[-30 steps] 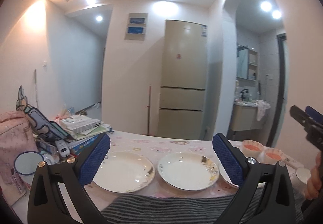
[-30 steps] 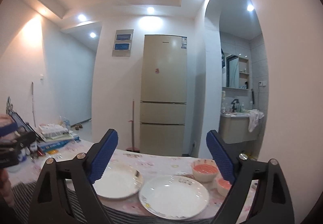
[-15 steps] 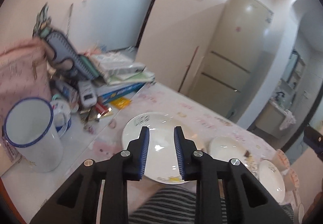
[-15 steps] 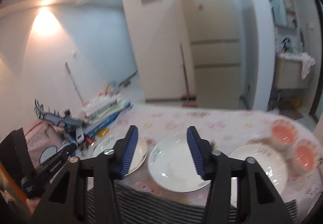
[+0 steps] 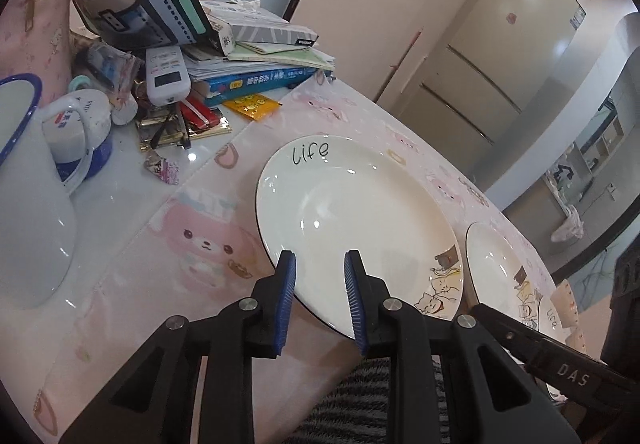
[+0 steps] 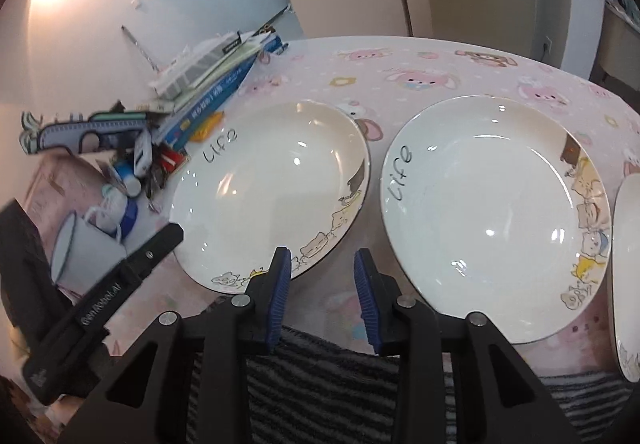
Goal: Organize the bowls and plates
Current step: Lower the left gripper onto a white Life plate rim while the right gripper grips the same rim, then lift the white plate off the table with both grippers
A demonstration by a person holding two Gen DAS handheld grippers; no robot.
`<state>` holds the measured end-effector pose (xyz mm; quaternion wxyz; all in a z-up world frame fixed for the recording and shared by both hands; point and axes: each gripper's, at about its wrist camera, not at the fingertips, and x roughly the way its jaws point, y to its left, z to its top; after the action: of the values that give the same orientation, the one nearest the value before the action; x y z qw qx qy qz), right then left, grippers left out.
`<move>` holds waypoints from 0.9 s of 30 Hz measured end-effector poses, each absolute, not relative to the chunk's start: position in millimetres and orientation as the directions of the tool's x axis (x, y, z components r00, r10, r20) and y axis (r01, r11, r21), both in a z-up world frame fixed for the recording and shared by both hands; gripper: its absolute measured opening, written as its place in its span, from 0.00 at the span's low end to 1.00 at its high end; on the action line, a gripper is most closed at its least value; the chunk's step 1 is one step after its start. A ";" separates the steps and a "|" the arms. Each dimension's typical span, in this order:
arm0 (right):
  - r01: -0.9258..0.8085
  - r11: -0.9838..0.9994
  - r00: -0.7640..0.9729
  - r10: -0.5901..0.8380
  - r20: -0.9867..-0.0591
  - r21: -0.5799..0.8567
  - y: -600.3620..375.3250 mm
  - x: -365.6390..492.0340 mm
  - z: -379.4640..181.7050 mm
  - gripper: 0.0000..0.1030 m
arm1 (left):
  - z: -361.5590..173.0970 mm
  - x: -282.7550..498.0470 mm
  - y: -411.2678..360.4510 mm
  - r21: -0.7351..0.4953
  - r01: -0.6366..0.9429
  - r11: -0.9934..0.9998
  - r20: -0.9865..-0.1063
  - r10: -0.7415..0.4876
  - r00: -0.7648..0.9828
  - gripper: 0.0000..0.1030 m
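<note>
At lower centre of the left view, the left tongs [image 5: 320, 264], narrowed from wide but unclamped, are brought over the leftmost plate [image 5: 352, 216] on the counter [image 5: 192, 244]; the right tongs [image 6: 322, 264], likewise partly spread, hover between plates. Pickup seems imminent.

Both plates look like glazed ceramic, super glossy: the left plate [image 6: 272, 188] and the middle plate [image 6: 492, 212] throw back little light spots. The tablecloth [image 6: 420, 72] on the worktop is smooth, kinda satiny printed stuff. The gripper [image 5: 320, 288] has matt black plastic arms with ribbed blue pads [image 5: 286, 300] and shiny metal screws. The enamel-looking mug [image 5: 28, 212] at left is glossy too, and the striped cloth [image 6: 320, 384] at the bottom looks fuzzy.
</note>
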<state>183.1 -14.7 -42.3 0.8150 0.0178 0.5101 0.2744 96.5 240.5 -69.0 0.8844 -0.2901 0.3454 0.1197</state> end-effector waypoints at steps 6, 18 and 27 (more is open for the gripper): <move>-0.375 0.856 0.274 0.469 -0.839 0.356 -0.6 198.0 -64.8 0.31 | -70.6 93.0 243.3 -0.455 -0.418 0.786 -0.666 0.011 0.746 0.27; -0.310 0.845 0.264 0.518 -0.814 0.437 4.6 209.2 -88.9 0.21 | -90.3 106.5 245.8 -0.462 -0.454 0.762 -0.747 -0.058 0.662 0.25; -0.326 0.827 0.281 0.547 -0.789 0.457 5.6 208.1 -93.2 0.21 | -88.8 109.5 237.7 -0.417 -0.456 0.786 -0.756 -0.022 0.654 0.25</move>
<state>208.1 5.6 -93.2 0.7937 0.1036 0.5327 0.2748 109.5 237.7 -88.8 0.8580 -0.3014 0.3962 0.1265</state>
